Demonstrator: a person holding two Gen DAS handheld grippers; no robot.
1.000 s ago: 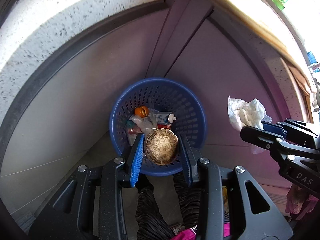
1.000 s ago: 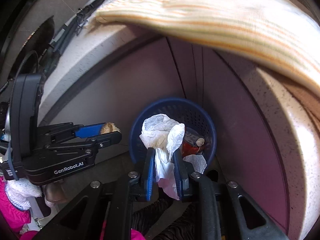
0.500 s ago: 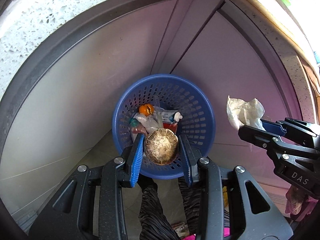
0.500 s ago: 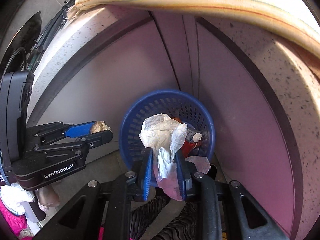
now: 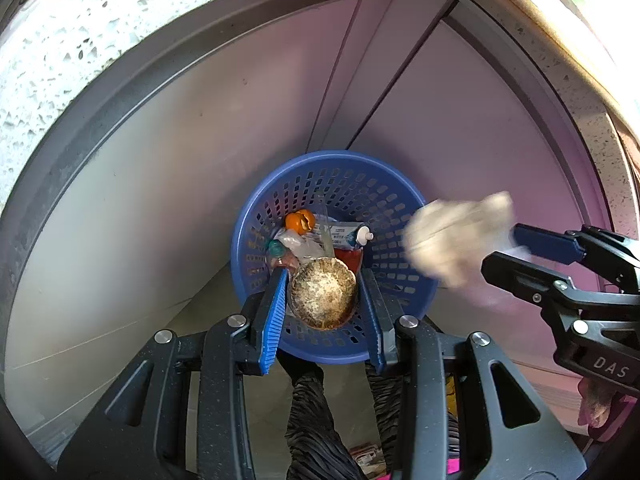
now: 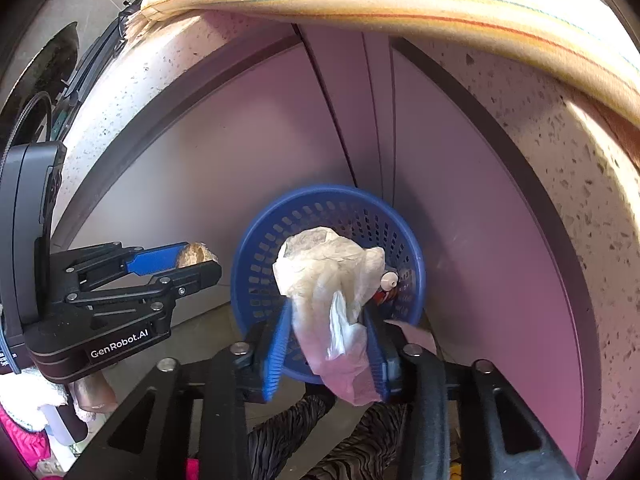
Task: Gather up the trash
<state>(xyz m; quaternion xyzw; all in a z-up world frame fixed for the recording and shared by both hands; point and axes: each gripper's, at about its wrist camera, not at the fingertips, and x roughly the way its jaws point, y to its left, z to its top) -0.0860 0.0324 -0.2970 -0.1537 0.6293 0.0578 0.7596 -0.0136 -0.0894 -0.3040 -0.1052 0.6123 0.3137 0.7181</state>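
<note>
Release step: the right gripper point(image 6: 326, 354), its jaws opening, lets go of a crumpled white tissue point(image 6: 332, 276) still between its pads, directly above the blue basket point(image 6: 414, 276). At nine o'clock, the left gripper point(image 5: 324, 292), jaws also opening, has a round brown paper cup point(image 5: 323, 294) between its fingers over the same basket, whose floor already holds an orange peel point(image 5: 300, 221) and a tube point(image 5: 352, 236). Next, judging by this: spread wider, let both drop, then lift clear.
</note>
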